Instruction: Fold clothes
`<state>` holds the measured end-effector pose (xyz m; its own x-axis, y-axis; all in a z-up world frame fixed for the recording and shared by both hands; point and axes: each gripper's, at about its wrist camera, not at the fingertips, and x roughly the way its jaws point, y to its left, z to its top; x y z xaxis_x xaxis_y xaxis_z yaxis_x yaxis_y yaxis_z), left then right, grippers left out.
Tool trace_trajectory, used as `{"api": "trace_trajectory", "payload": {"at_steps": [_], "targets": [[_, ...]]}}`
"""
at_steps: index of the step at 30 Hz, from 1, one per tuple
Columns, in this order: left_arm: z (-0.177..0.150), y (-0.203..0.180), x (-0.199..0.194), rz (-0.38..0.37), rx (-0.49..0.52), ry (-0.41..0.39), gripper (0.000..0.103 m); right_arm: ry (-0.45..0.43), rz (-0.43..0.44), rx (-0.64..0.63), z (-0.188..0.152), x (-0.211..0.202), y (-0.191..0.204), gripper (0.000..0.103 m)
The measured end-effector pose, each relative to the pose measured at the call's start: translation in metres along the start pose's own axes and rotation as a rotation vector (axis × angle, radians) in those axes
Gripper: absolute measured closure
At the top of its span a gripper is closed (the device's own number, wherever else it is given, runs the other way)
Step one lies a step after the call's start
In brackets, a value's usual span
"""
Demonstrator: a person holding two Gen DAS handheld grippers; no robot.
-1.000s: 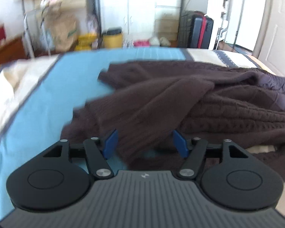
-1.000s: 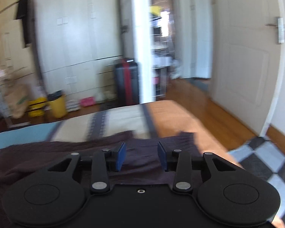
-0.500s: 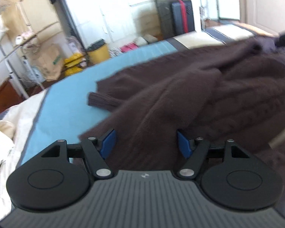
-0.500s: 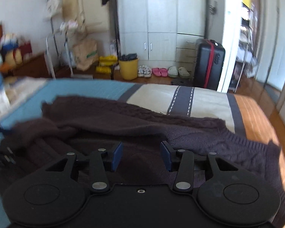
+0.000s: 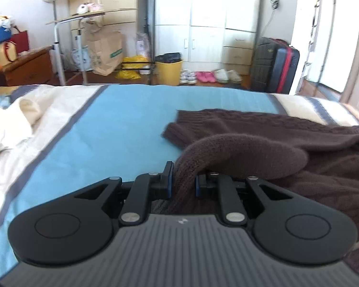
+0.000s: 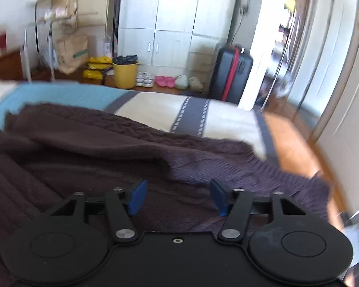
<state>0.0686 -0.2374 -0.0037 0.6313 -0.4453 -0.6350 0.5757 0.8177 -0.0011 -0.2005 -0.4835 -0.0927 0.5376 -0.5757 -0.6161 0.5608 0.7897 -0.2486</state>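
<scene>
A dark brown cable-knit sweater [image 5: 287, 148] lies spread on the bed, over the blue and cream bedspread [image 5: 112, 124]. My left gripper [image 5: 183, 179] is shut on a thick fold of the sweater, a sleeve that loops up to the right. A ribbed cuff [image 5: 177, 134] lies flat beyond it. In the right wrist view the sweater [image 6: 95, 143] fills the lower left, its hem [image 6: 275, 167] near the bed's right edge. My right gripper [image 6: 178, 197] is open just above the fabric, holding nothing.
White bedding [image 5: 9, 124] is bunched at the left of the bed. Beyond the foot of the bed stand a yellow bin [image 5: 168, 68], shoes [image 5: 205, 76], a black-and-red suitcase [image 5: 274, 65] and wardrobes. Wooden floor [image 6: 292, 143] lies right of the bed.
My left gripper has closed on the sweater sleeve, having been open around it. My right gripper has opened wider and swung right over the sweater's hem side.
</scene>
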Motion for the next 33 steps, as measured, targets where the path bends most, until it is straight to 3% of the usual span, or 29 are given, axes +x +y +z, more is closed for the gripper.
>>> {"api": "trace_trajectory", "payload": {"at_steps": [2,4,6,11,15,19,24,27,31,33], "targets": [[0.001,0.014,0.014,0.062,-0.038,0.054,0.084,0.009,-0.031,-0.068,-0.002,0.004,0.008,0.037],[0.000,0.031,0.020,0.016,-0.135,0.066,0.084,0.021,-0.020,-0.063,-0.002,0.007,0.008,0.037],[0.000,0.036,0.023,-0.002,-0.171,0.077,0.084,0.019,-0.009,-0.053,0.000,0.007,0.006,0.037],[0.001,0.021,0.017,0.019,-0.087,0.025,0.084,-0.017,0.029,-0.043,0.005,-0.003,0.004,0.037],[-0.002,0.018,0.014,0.003,-0.108,0.011,0.085,-0.016,-0.048,-0.071,0.002,-0.007,-0.002,0.036],[-0.004,0.023,0.017,-0.034,-0.169,0.020,0.083,-0.008,-0.015,-0.026,-0.003,-0.005,-0.018,0.036],[-0.011,0.023,0.020,-0.032,-0.158,0.030,0.080,0.001,0.066,-0.110,0.013,0.017,-0.017,0.035],[-0.010,0.022,0.023,-0.038,-0.178,0.031,0.080,0.006,0.116,-0.163,0.023,0.030,-0.017,0.027],[-0.012,0.017,0.031,-0.032,-0.165,0.009,0.082,0.013,0.181,-0.234,0.036,0.048,-0.016,0.027],[-0.013,0.013,0.032,-0.019,-0.131,-0.013,0.084,0.054,0.120,-0.288,0.034,0.077,-0.010,0.027]]}}
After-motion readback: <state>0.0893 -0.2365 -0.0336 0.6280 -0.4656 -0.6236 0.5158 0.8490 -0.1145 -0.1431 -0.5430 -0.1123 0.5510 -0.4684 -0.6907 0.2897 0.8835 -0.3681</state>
